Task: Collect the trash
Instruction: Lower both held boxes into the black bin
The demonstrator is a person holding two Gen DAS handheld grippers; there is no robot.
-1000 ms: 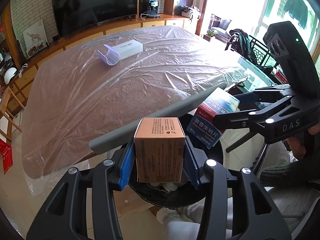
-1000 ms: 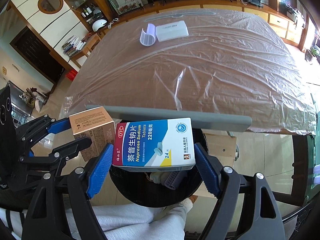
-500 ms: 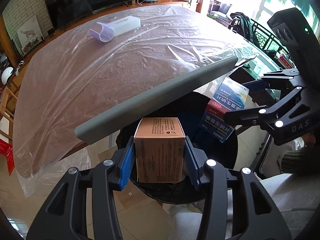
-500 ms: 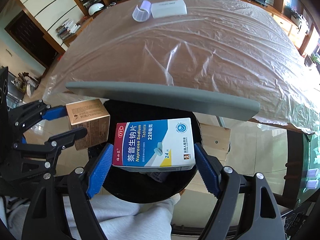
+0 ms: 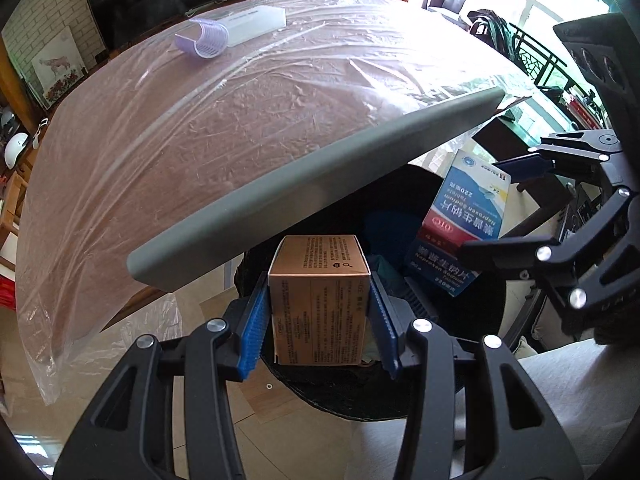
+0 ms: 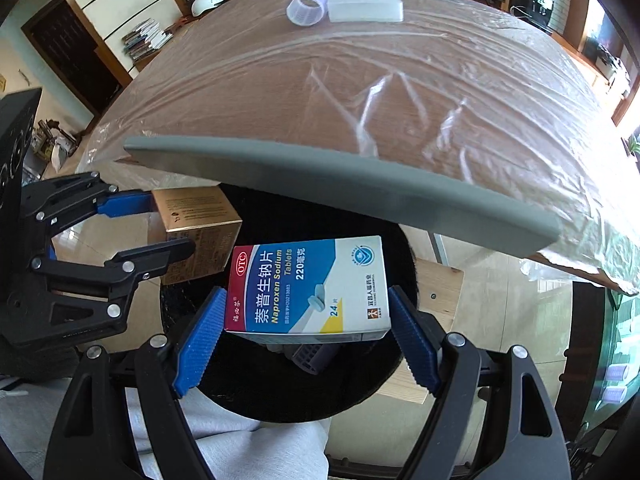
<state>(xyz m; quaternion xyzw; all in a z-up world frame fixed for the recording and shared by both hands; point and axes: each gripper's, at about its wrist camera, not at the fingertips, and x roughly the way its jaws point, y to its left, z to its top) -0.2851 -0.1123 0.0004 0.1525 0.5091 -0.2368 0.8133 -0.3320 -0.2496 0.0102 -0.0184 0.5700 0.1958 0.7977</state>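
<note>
Two cartons hang over the black bin [image 6: 280, 392]: left jaws clamp the brown box [image 5: 320, 312], right jaws span the tablet box [image 6: 308, 288] at three o'clock, poised for dropping.

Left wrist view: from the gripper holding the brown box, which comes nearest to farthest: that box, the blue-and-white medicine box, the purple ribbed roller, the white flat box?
1. Brown cardboard box, clamped between the left gripper pads.
2. Blue-and-white medicine box, to the right over the black bin.
3. Purple ribbed roller, far across the plastic-covered table.
4. White flat box, just behind the roller.
</note>
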